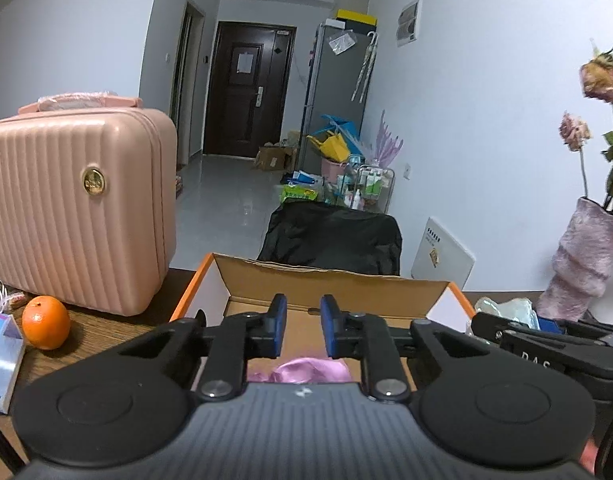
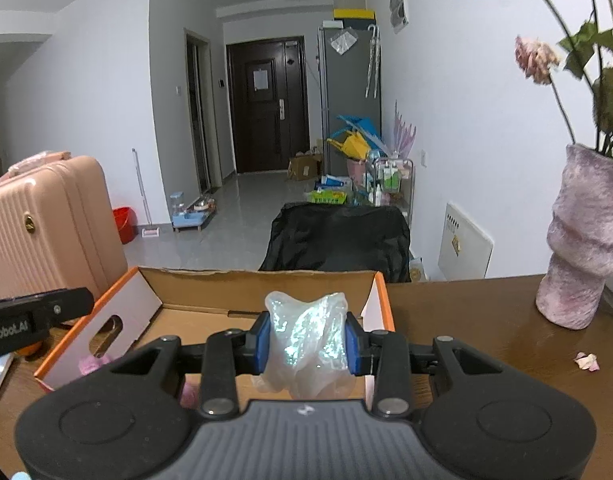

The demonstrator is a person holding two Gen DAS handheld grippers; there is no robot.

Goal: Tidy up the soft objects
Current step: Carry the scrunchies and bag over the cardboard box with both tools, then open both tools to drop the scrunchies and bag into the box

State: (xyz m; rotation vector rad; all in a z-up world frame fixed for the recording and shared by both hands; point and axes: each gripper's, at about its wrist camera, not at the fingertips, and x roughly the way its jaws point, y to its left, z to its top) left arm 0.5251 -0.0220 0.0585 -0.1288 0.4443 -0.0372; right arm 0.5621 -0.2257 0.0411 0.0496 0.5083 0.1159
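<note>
Left claw (image 1: 302,330): jaws drawn in to their narrowest, a small gap between the blue pads, nothing held. It hangs over the open cardboard box (image 1: 330,280), pointing forward and slightly down.

Pink soft item (image 1: 306,372): crumpled, glossy fabric or film, lying inside the box below and behind the left claw's pads, apart from them. Partly hidden by the claw body; its full shape cannot be told.

Right claw (image 2: 308,342): clamped on a translucent plastic bag (image 2: 306,344). The bag is bunched between the two blue pads, bulging above them and drooping below, held above the box's near right corner.

Cardboard box: orange-edged, with white side panels and a hand slot in its left panel. It sits on the brown worktop (image 2: 486,340), flaps up.

Pink suitcase (image 1: 74,208): ribbed, upright, on the worktop left of the box.

Orange (image 1: 46,322): on the worktop, just in front of the suitcase.

Tissue pack (image 1: 2,360): blue and white, at the left edge, near the orange.

Fuzzy pink vase (image 2: 586,240): on the worktop, well right of the box, holding dried flowers (image 2: 536,58).

Loose petals (image 2: 586,361): on the worktop, right of the right claw.
</note>
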